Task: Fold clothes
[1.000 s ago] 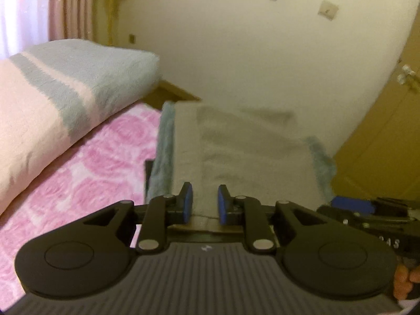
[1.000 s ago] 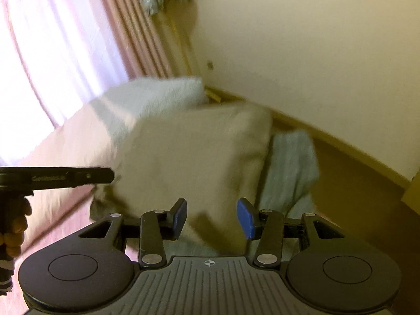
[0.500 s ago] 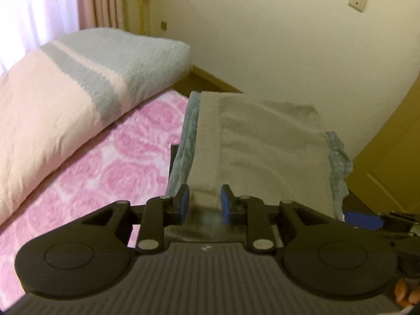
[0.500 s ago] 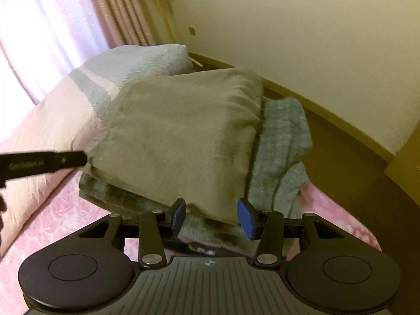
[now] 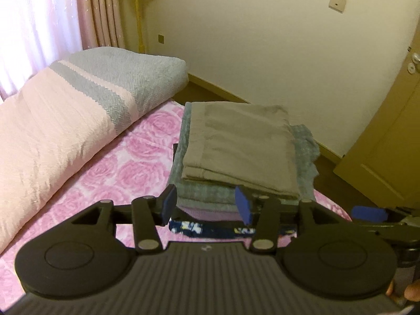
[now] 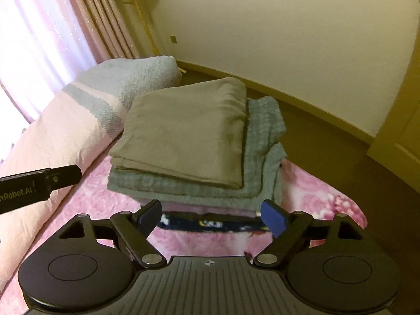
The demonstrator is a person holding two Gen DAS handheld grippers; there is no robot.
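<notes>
**Folded stack on bed, both claws released**

The folded tan garment [image 5: 241,141] lies flat on top of a stack of clothes at the far end of the bed [image 5: 126,173], near the bed's far corner. Directly beneath it sits a folded grey-blue knit garment [image 6: 265,131], whose edges project past the tan piece on the right side. Under that lies a pale lilac layer [image 6: 199,207], and at the bottom a dark blue patterned garment [image 6: 210,223] shows along the near edge of the stack. The bed carries a pink rose-patterned cover. A rolled pink-and-grey blanket [image 5: 68,120] runs along the bed's left edge, just beside the stack.

The left claw [image 5: 206,204] is positioned in front of the near edge of the stack. Its jaws are opening, and its blue pads [image 5: 169,204] press on nothing; no fabric is held between them.

The right claw [image 6: 211,218] is likewise positioned before the near edge of the stack. Its jaws are opening and stand widely spread, with nothing gripped between them.

A hand [image 5: 409,292] is partly visible at the lower right of the left wrist view.
</notes>
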